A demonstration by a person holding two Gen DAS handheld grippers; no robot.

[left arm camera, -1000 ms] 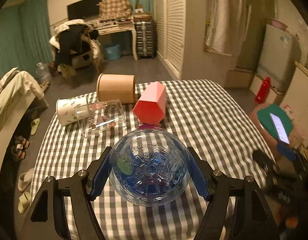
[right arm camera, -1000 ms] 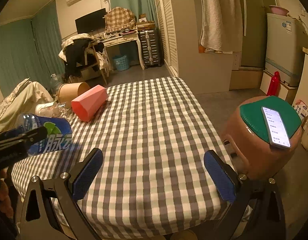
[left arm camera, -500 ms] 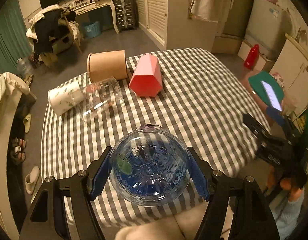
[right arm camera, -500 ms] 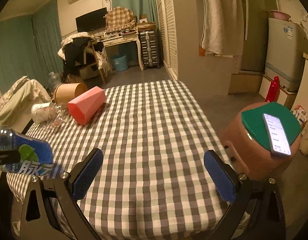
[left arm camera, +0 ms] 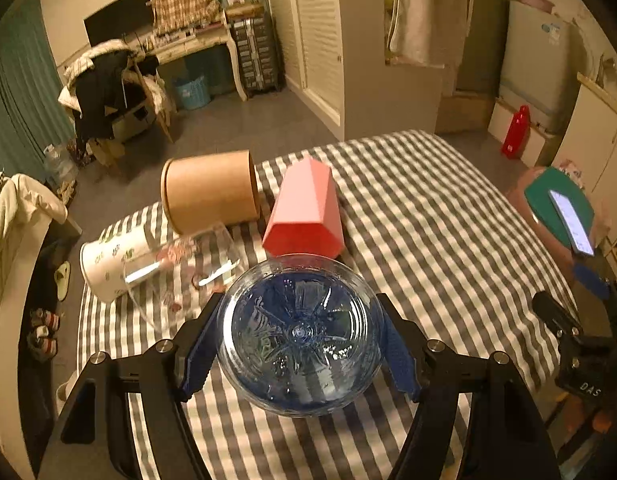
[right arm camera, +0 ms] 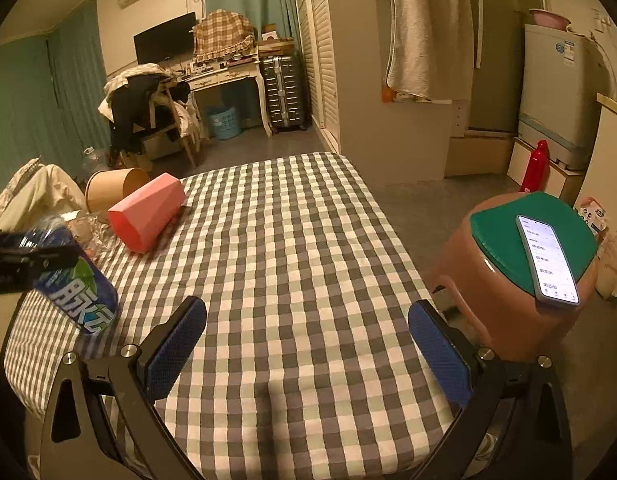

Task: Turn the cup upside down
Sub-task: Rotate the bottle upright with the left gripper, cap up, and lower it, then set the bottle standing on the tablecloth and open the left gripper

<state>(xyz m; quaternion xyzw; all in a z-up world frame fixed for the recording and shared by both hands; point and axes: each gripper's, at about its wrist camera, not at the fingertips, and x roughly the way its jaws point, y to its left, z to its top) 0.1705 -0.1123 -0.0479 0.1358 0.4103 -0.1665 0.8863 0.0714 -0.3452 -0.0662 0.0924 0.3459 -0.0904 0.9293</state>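
Low in the centre of the left wrist view, the left gripper (left arm camera: pixel 300 344) is clenched on a clear blue-tinted plastic bottle (left arm camera: pixel 300 336), its ribbed base facing the camera and both blue pads pressed to its sides. From the right wrist view the same bottle shows at the left edge with a blue-green label, held above the checked tablecloth (right arm camera: pixel 292 264). Beyond it, toward the upper left, four cups lie on their sides close together: a pink faceted cup (left arm camera: pixel 306 212), a brown paper cup (left arm camera: pixel 210 192), a clear glass cup (left arm camera: pixel 184 268) and a white patterned cup (left arm camera: pixel 108 258). The right gripper (right arm camera: pixel 306 346) is released, its jaws wide apart with nothing between them. At the right, a phone (right arm camera: pixel 548 258) rests on a green-topped stool (right arm camera: pixel 504 240).
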